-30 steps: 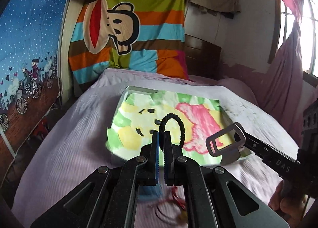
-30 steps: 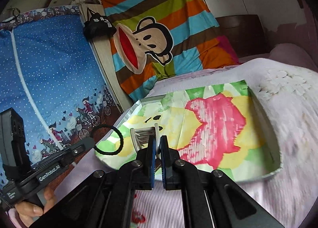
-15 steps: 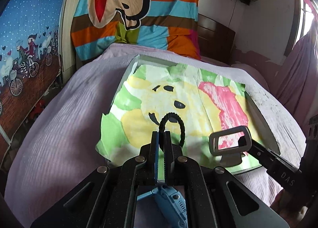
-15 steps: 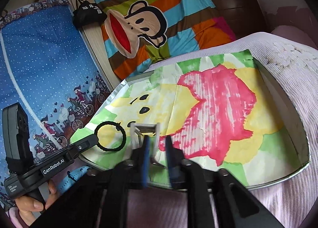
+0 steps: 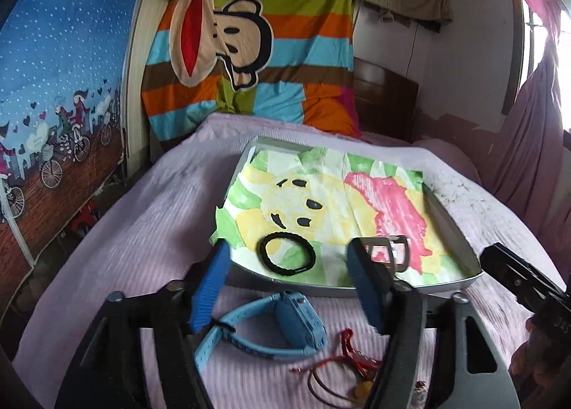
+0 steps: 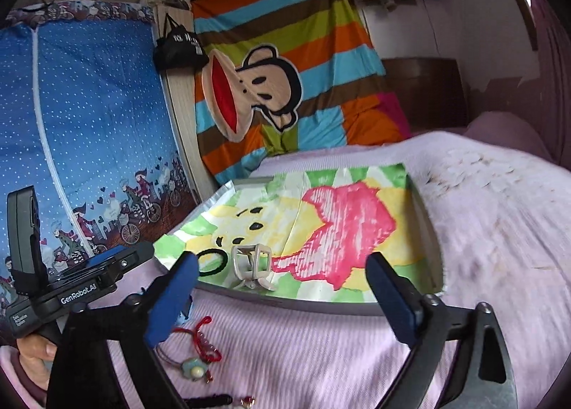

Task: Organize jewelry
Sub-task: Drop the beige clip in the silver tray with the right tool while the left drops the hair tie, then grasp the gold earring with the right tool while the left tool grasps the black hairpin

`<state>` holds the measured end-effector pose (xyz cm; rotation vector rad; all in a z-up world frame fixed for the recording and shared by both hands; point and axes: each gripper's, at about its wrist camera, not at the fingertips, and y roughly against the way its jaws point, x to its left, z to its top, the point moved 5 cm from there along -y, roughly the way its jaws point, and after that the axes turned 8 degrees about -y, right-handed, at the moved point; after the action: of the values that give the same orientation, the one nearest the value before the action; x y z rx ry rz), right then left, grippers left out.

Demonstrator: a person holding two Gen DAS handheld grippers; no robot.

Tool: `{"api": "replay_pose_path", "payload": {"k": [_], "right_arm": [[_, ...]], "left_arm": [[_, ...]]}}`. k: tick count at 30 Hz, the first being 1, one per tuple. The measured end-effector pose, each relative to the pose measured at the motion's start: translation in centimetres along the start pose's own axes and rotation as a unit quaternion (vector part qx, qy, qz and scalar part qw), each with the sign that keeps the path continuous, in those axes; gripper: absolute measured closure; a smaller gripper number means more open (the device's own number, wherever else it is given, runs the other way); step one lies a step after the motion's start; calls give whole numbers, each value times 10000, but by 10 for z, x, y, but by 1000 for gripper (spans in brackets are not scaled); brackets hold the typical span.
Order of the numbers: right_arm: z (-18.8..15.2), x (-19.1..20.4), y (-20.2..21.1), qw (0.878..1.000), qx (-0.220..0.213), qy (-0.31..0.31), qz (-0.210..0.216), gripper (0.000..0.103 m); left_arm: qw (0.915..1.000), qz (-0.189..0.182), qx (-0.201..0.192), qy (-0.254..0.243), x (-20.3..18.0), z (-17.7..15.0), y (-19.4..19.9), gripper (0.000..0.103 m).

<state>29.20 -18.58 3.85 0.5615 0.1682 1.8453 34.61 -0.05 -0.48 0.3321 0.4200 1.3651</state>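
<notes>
- The left gripper is seen with jaws just spread wide, nothing pinched; the black hair band lies flat in the tray.
- The right gripper has likewise just been opened, empty; the beige hair claw is left standing on the tray's painted lining, beside the band.
- A blue watch and red cord bracelet are left on the pink bedspread.

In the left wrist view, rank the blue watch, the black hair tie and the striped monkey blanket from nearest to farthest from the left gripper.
1. Blue watch: on the bedspread, low between the open fingers of the left gripper.
2. Black hair tie: just beyond, inside the tray's near edge.
3. Striped monkey blanket: hanging at the far wall.
</notes>
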Motion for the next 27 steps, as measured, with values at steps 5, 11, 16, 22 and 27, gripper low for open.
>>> {"api": "replay_pose_path", "payload": {"k": [5,11,16,22,27], "right_arm": [[-4,7,42,9997,-232,35,-38,0],[-18,15,83,9994,-301,152,-77,0],[-33,14,107,9995,-247,176,-50,0],[-53,3,113,9999,105,85,-39,0],[-79,-15,104,9975,673,-229,-53,0]], "left_arm": [[9986,-24,-530,-52,-11,-3,50,11],[9966,-183,-805,-55,-26,-15,102,8],[9955,-263,-896,-179,-37,-25,140,8],[9960,-435,-676,-392,-47,-44,157,8],[9959,-496,-305,-691,-57,-67,148,8]]}}
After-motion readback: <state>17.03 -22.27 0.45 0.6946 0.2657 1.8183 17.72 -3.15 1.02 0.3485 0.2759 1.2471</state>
